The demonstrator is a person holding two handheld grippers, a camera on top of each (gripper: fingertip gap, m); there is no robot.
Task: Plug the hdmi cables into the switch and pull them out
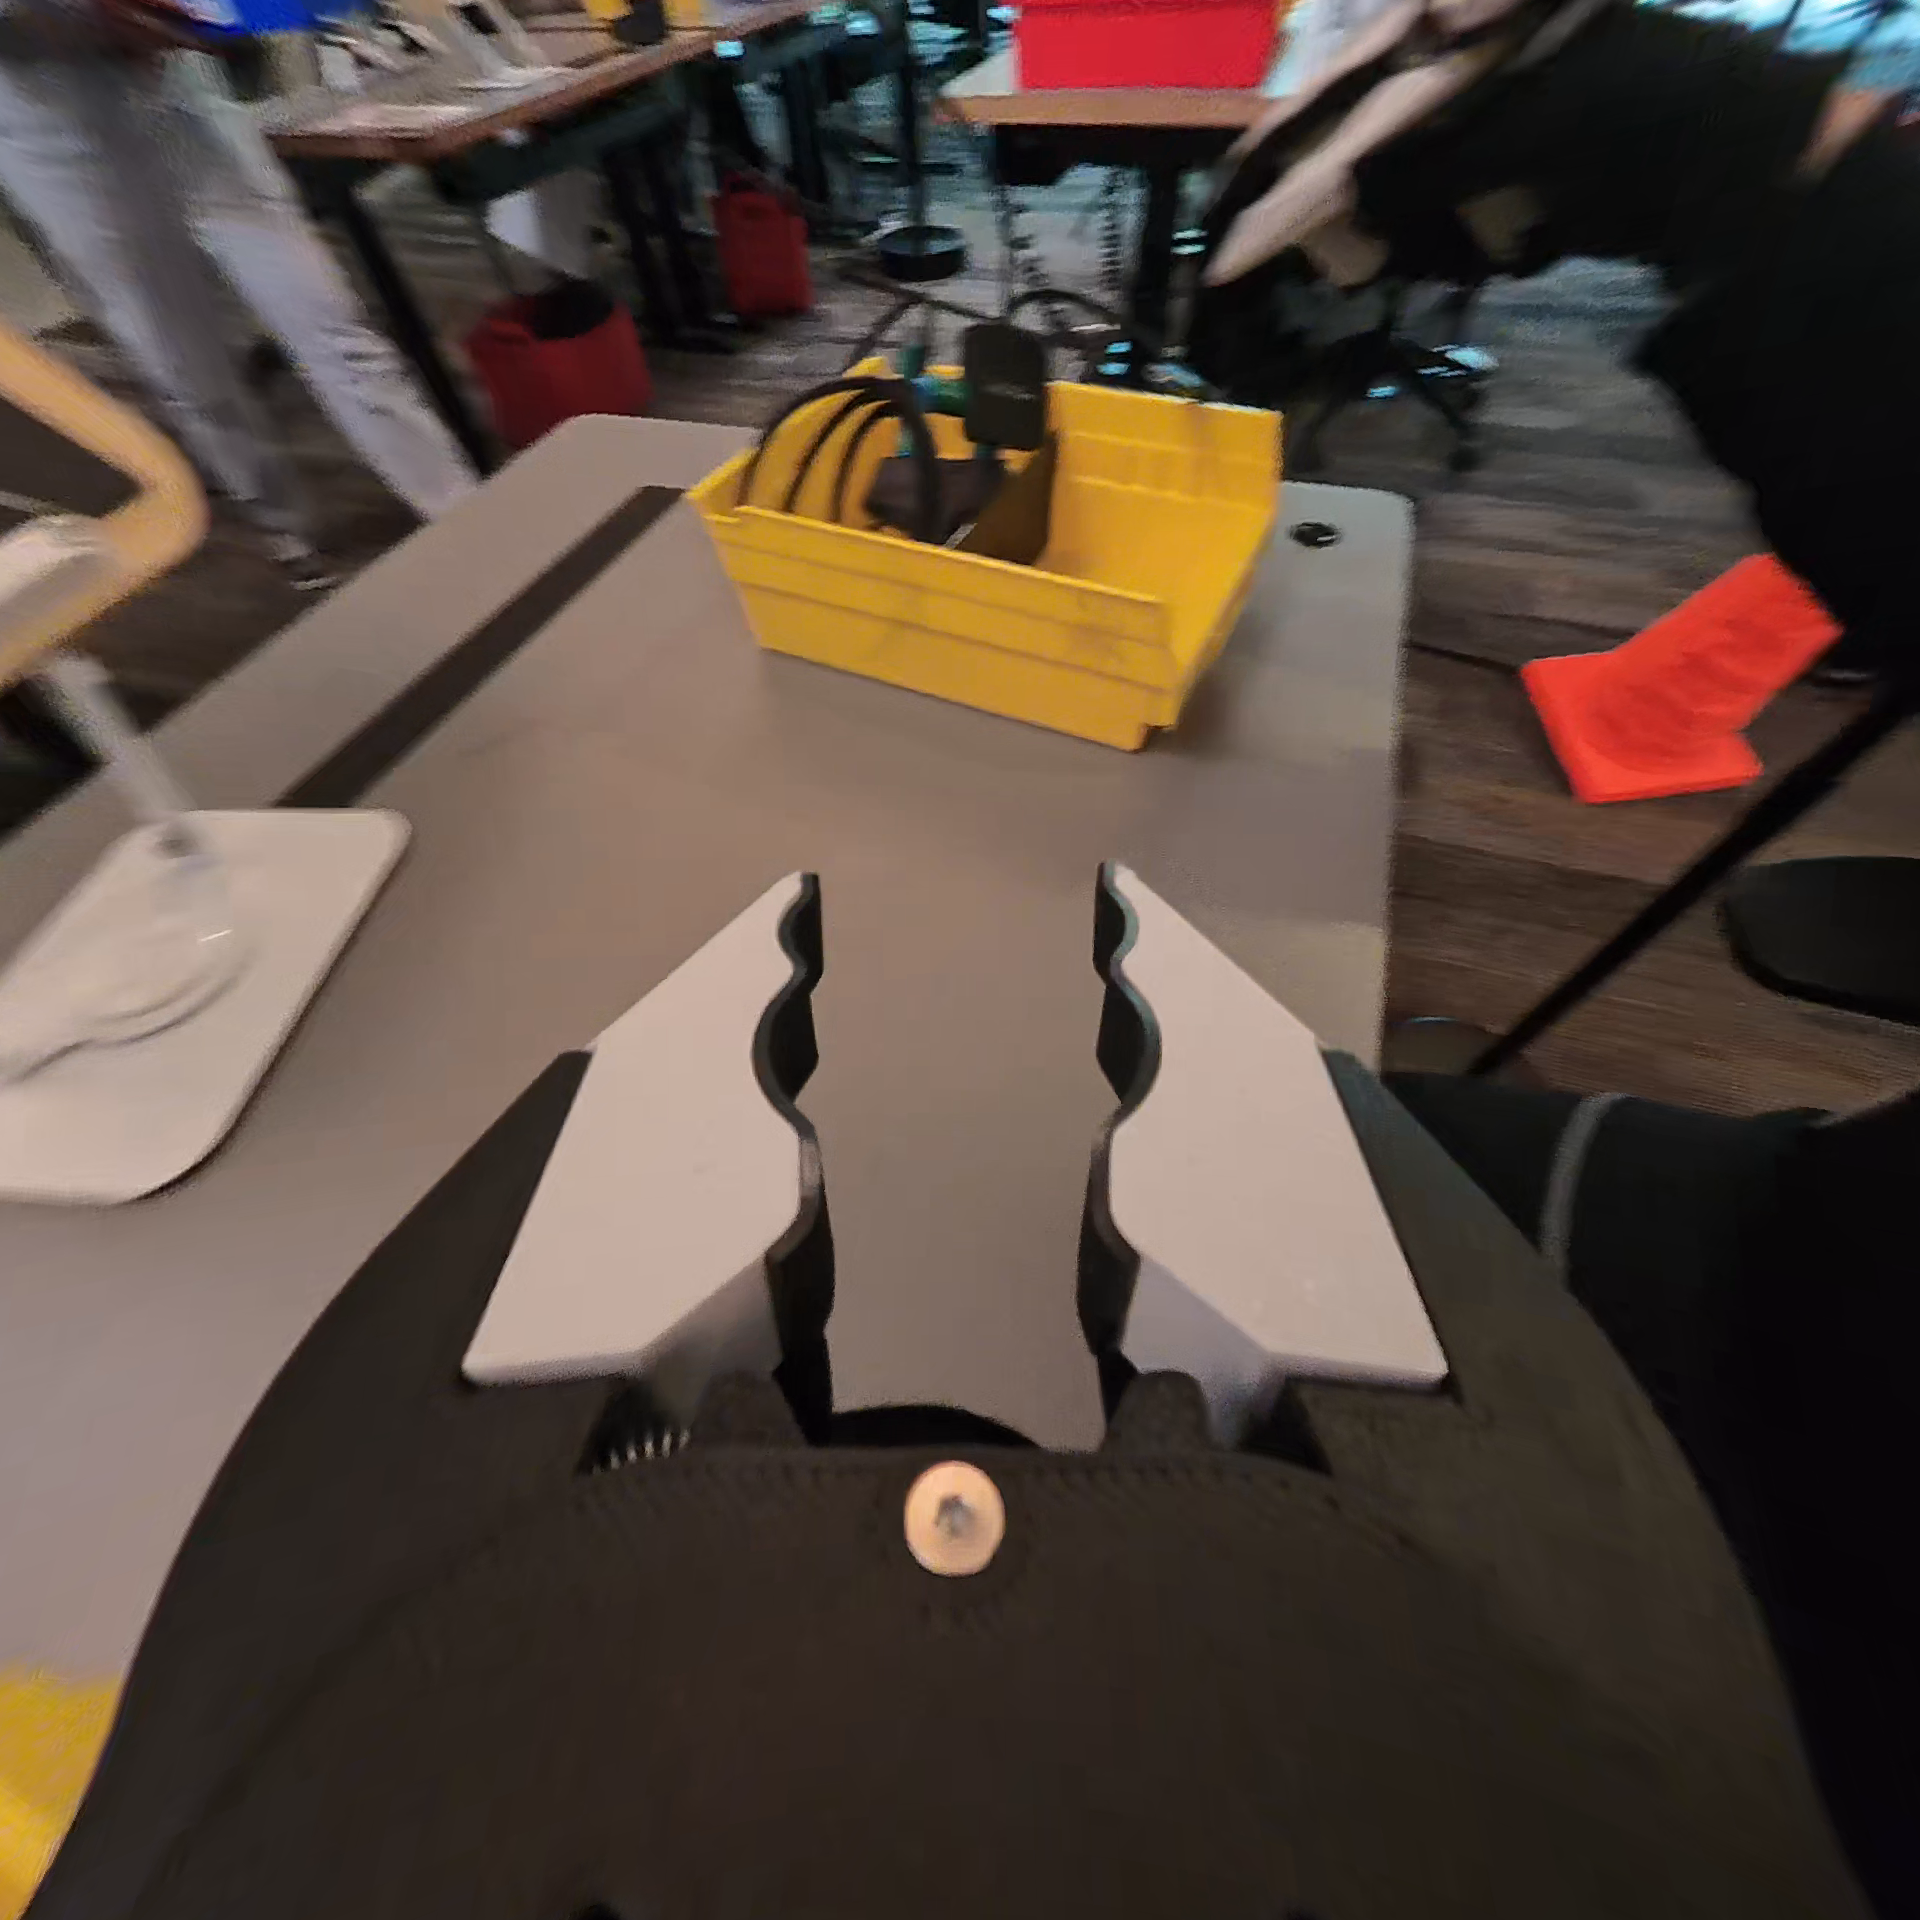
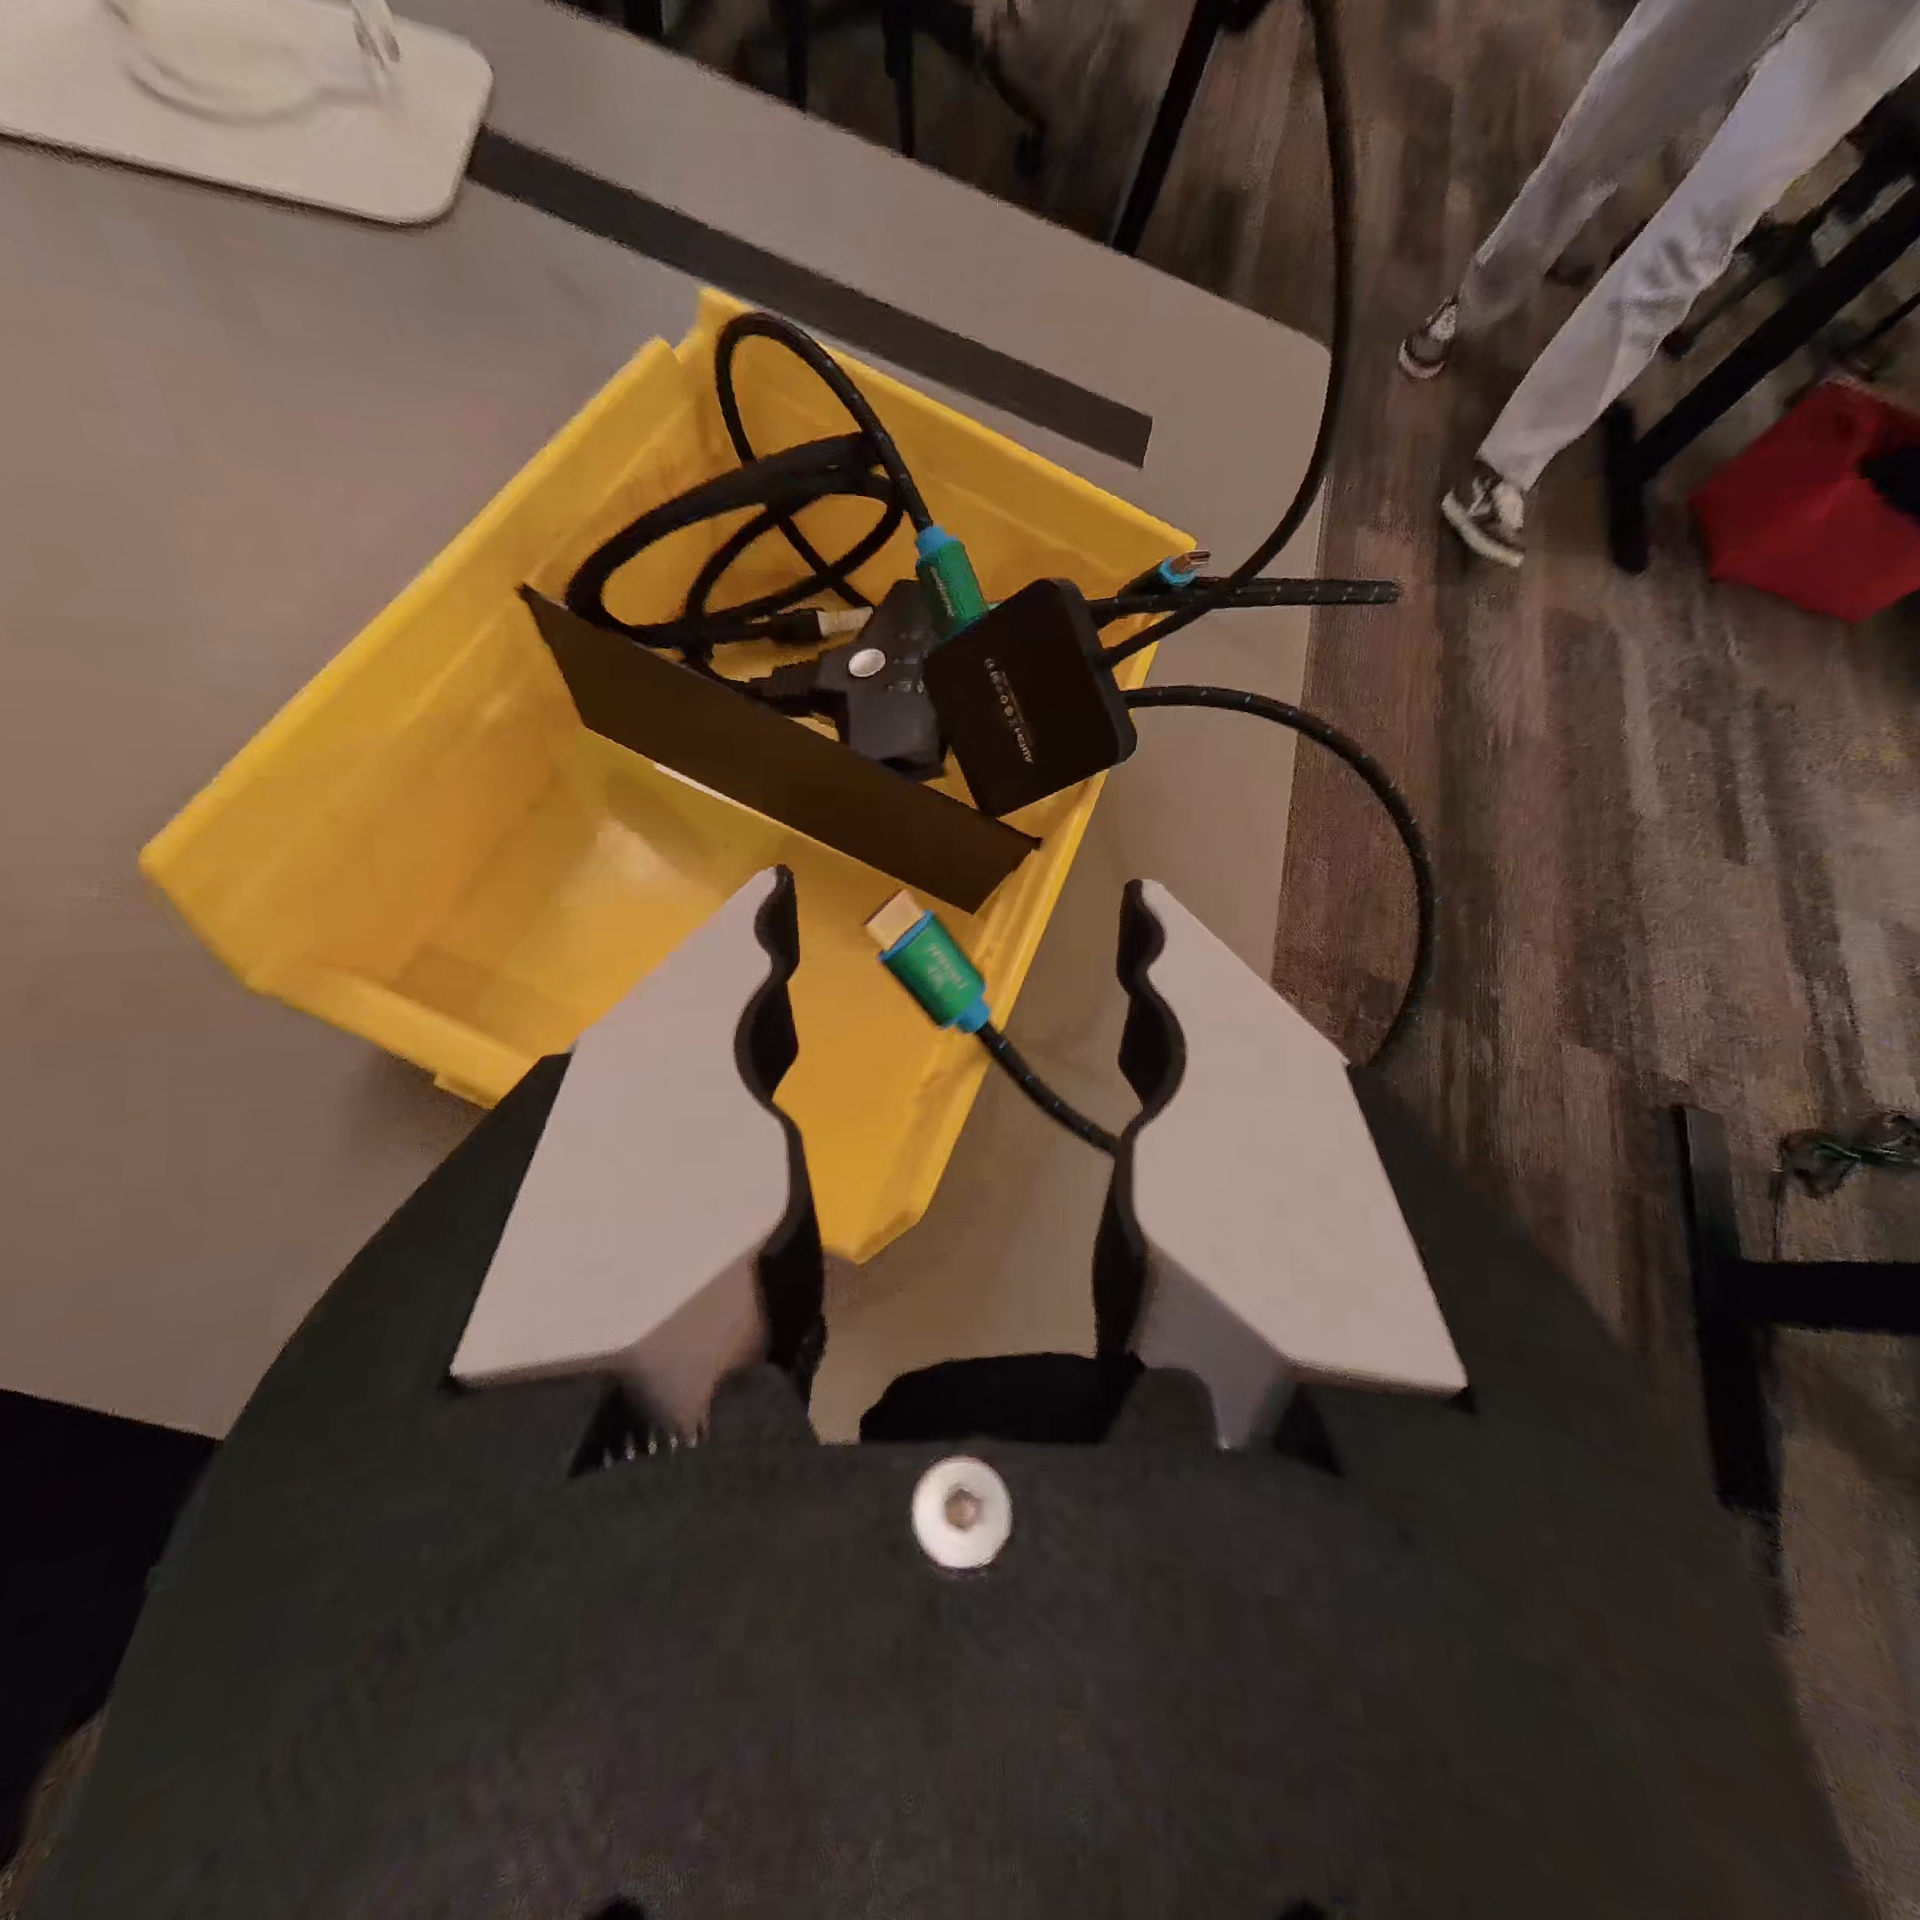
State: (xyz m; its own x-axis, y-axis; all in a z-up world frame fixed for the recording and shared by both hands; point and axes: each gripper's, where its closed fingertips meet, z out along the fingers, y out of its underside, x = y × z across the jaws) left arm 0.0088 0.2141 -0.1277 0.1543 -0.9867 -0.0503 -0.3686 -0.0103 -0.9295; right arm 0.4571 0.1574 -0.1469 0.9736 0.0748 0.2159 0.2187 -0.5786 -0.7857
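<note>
Yellow plastic bin [image 2: 416, 831], split by black divider [image 2: 769, 758]: coiled black braided cables [image 2: 727, 520], black switch box [image 2: 1029, 696] behind. Left gripper [image 1: 956, 894], right gripper [image 2: 956, 894]: jaws apart, empty.

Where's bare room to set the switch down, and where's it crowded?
Free: grey table between the yellow bin, the white stand base and the left tongs; also the bin's near compartment, in front of the black divider. Crowded: far compartment, with coiled cables and switch.
</note>
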